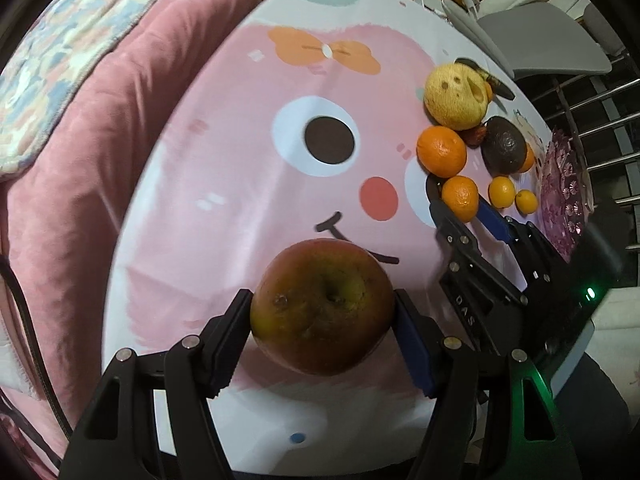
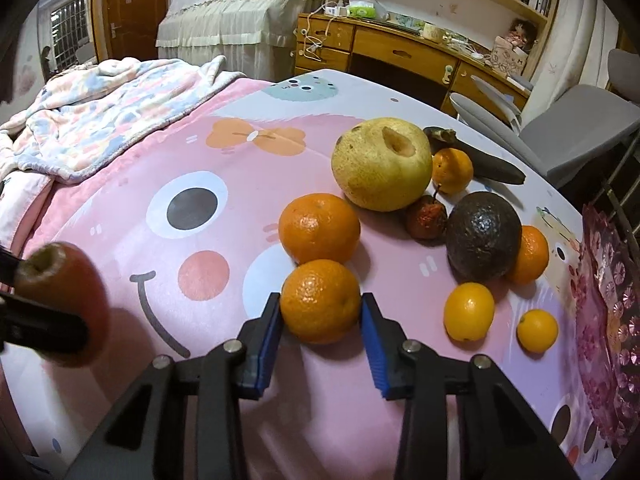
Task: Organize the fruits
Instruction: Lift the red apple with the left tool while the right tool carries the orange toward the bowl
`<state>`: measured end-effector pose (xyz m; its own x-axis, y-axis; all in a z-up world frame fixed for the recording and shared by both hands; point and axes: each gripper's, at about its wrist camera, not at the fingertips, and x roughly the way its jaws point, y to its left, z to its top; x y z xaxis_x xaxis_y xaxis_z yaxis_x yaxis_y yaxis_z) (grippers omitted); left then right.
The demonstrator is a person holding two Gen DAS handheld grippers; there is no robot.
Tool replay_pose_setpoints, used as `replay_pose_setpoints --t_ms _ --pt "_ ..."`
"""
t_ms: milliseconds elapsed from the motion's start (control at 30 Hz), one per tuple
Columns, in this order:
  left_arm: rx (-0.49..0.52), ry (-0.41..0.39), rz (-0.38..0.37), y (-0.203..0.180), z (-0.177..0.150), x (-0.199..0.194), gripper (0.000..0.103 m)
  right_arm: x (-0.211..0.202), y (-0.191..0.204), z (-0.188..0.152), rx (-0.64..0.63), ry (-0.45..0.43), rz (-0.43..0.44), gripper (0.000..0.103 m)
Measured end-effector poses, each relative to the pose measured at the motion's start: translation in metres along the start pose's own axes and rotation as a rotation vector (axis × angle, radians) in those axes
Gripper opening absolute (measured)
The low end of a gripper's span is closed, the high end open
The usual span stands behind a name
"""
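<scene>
Behind R gripper (image 2: 321,322): orange (image 2: 319,229); pomelo (image 2: 382,163); avocado (image 2: 483,236).

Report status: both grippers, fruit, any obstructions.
Left gripper shut on apple. Right gripper closing around near orange, contact unclear. Second orange touching behind it.

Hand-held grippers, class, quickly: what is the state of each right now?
Left hand-held gripper: closed on the apple.
Right hand-held gripper: closed around the orange.
</scene>
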<state>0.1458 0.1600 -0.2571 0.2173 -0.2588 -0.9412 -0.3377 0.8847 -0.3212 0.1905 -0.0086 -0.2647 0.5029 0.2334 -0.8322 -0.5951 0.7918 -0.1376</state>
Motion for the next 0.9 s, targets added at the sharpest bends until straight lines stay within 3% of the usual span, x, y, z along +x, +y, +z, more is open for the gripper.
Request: replay_pose_setpoints --t_ms 233,500,667,900 --pt "0.024 -0.033 -0.018 0.019 -0.014 -0.029 0.067 -0.024 0.005 -0.007 0.124 0.036 -0.021 0.038" --pt "0.067 -0.047 -0.062 0.014 -0.029 -0.048 0.067 -0.075 0.007 -0.038 0.262 0.054 -0.02 0.038" --pt "0.118 -0.051 -0.098 -0.007 -0.033 -0.057 0.067 -0.111 -0.01 -0.059 0.36 0.052 -0.032 0.038" --pt "0.194 -0.087 -0.124 -0.067 -0.031 -0.069 0.067 -0.152 -0.057 -0.076 0.448 0.011 -0.081 0.038"
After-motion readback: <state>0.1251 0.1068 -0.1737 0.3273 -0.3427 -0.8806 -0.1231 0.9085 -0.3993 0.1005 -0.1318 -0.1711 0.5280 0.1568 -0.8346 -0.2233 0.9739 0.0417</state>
